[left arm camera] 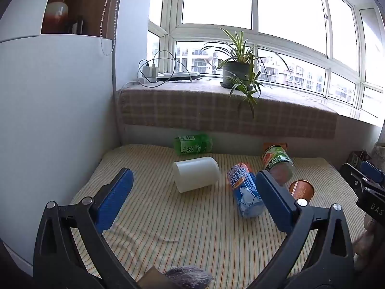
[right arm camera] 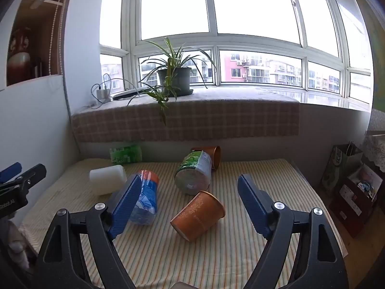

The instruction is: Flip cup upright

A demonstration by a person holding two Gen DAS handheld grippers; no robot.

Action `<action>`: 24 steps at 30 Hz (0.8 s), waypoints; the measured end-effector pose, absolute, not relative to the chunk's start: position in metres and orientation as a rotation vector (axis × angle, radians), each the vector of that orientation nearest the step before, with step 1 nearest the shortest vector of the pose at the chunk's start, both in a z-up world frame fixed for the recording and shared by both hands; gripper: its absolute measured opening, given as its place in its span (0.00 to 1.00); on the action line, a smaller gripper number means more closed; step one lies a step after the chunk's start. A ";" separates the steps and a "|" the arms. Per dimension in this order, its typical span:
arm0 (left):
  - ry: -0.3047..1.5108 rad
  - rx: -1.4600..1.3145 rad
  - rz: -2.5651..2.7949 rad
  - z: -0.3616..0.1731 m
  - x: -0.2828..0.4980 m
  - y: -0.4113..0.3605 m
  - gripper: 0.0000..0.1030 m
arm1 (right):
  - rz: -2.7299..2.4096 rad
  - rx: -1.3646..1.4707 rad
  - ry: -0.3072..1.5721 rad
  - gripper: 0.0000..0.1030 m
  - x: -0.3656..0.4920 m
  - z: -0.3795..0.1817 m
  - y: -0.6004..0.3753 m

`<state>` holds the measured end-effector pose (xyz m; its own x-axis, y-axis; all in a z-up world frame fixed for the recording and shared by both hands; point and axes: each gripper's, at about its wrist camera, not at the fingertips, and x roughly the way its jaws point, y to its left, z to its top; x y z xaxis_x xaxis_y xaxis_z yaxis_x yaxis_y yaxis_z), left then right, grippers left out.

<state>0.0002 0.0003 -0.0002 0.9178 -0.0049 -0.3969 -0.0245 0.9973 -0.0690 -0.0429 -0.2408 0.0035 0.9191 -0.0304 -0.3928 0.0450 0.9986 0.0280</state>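
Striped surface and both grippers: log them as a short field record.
surface: striped cloth
near orange cup: on its side, between the right gripper's open fingers in the right wrist view
far orange cup: on its side, behind the green-labelled can
white cup: on its side, ahead of the left gripper
blue bottle: lying down
green-labelled can: lying down
green bottle: lying by the back wall
left gripper: open, empty
right gripper: open, empty
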 end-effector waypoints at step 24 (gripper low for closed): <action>0.413 -0.055 0.030 0.004 -0.010 0.004 1.00 | -0.022 0.037 0.404 0.80 -0.046 0.004 -0.241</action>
<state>-0.0097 0.0044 0.0037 0.9153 0.0176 -0.4023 -0.0400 0.9981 -0.0474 -0.0461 -0.2413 0.0040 0.9193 -0.0144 -0.3934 0.0291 0.9991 0.0316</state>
